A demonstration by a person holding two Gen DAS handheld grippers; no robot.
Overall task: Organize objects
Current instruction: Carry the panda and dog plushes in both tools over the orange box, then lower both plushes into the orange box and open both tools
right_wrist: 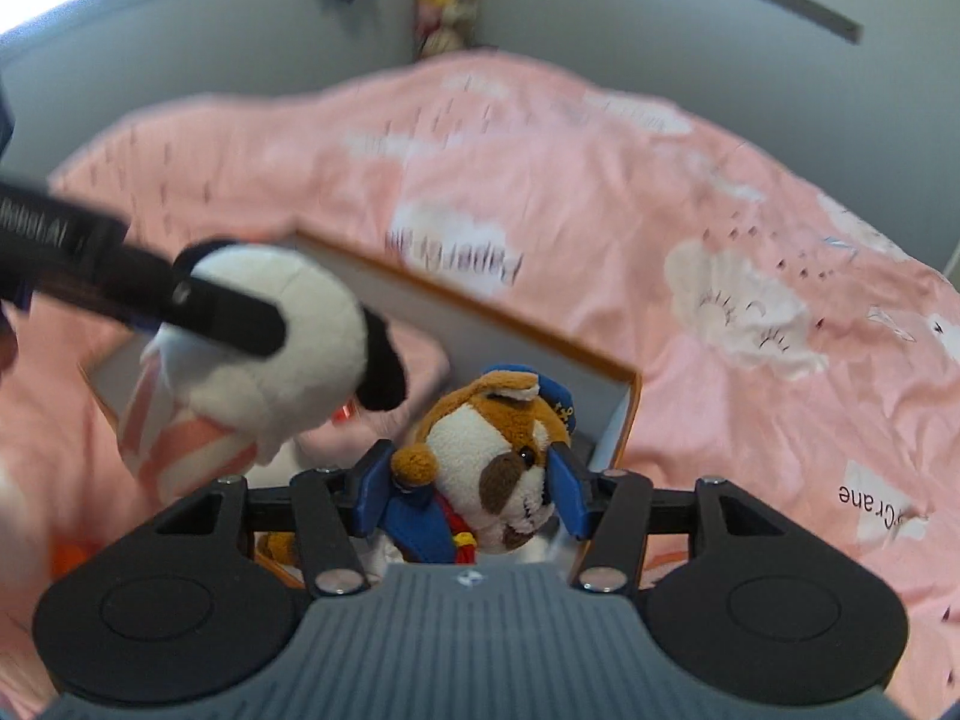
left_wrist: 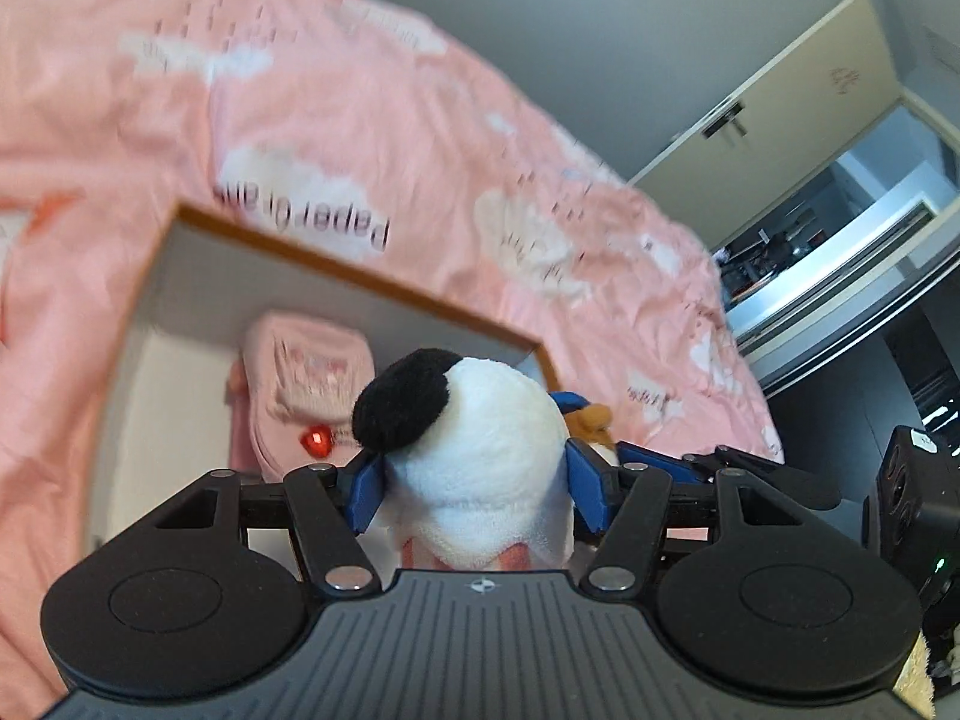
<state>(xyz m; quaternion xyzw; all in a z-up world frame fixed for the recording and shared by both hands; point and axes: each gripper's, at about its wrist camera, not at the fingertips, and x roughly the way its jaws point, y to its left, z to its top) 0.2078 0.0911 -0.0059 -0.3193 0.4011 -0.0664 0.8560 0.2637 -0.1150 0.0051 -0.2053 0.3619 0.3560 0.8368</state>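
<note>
Behind the panda plush (left_wrist: pixel 480 450), only the right wrist shows the dog plush (right_wrist: pixel 498 480).

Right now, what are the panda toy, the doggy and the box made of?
Panda toy: soft plush, by its fuzzy pile. Doggy: plush too, fluffy fur and a cloth-like blue hat. Box: probably cardboard, with stiff smooth white walls and a brown edge.

Left tongs (left_wrist: pixel 477 480) and right tongs (right_wrist: pixel 468 492) each seemingly clamped, angled downward
</note>
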